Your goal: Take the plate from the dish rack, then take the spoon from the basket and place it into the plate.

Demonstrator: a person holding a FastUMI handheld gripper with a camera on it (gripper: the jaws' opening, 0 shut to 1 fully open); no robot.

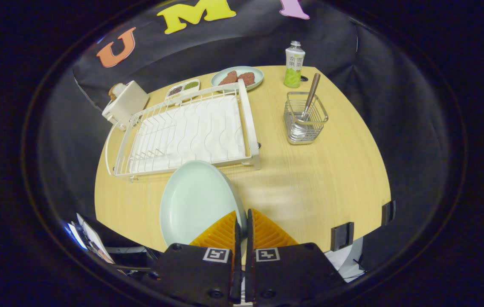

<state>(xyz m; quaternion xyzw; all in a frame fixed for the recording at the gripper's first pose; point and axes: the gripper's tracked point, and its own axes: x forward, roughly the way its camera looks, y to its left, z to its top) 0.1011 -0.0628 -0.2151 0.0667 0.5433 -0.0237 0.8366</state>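
A pale green plate (195, 200) stands tilted on edge just ahead of my fingers, its rim pinched between them. My gripper (242, 221) is shut on that rim, held above the near part of the wooden table (310, 179). Beyond the plate lies the white dish rack (190, 128), with nothing in it. To the right of the rack stands a wire basket (305, 119) holding a spoon (310, 98), whose handle leans up and out to the right.
At the table's far side sit a second plate with brown food (237, 77), a small two-part dish (183, 88), a green and white bottle (294, 65) and a white box (125, 102). Black clamps (342, 235) grip the near right table edge.
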